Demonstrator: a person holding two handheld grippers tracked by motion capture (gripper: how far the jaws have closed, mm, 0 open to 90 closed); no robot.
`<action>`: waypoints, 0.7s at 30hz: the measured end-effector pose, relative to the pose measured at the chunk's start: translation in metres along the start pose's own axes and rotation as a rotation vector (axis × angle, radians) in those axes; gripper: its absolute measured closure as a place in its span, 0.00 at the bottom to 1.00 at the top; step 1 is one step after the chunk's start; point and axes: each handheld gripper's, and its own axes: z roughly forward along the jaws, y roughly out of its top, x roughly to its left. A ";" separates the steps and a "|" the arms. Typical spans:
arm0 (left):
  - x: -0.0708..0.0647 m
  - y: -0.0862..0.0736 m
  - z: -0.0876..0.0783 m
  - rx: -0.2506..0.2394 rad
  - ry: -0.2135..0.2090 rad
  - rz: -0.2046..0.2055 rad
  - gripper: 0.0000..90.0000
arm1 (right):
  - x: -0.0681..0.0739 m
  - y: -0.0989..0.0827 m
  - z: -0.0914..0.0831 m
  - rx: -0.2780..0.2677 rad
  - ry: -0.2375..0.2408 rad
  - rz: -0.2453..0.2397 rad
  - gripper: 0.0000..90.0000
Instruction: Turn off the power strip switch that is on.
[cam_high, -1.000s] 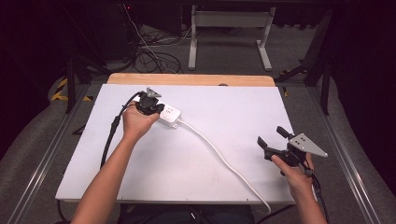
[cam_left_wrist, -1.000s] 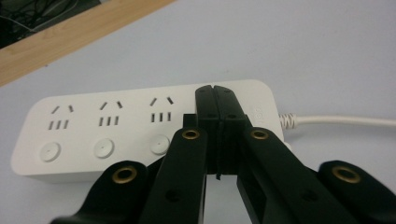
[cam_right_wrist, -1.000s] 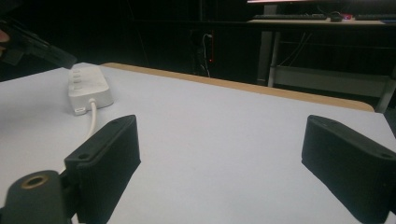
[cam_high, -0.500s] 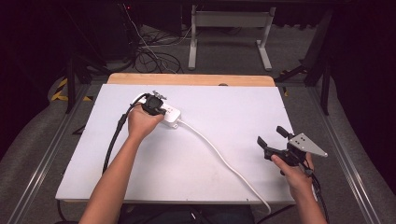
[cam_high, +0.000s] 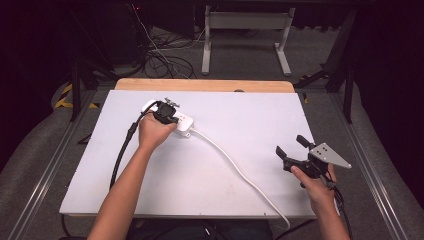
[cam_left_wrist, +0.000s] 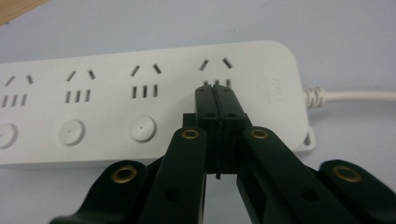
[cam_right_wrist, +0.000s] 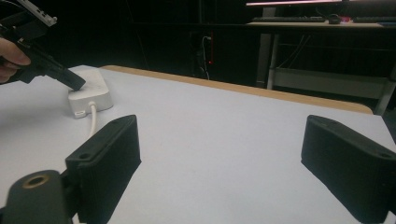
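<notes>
Four socket groups on power strip in left gripper view, left gripper closed

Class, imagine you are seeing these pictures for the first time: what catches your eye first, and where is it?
First, the white power strip at the table's far left, with the left gripper, jaws shut, tipped down onto its cord-end switch row. Next, its white cord curving across the table to the near edge. Last, the right gripper held open near the right edge.
</notes>
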 end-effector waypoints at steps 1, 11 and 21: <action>0.002 -0.001 0.000 0.001 -0.013 -0.016 1.00 | 0.000 0.000 0.000 0.000 0.000 0.000 0.13; 0.001 -0.002 0.000 -0.011 -0.012 -0.016 1.00 | 0.000 0.000 0.002 0.004 -0.002 0.002 0.13; -0.002 0.000 0.000 0.004 0.012 -0.011 1.00 | 0.001 0.000 0.003 0.003 0.001 0.001 0.13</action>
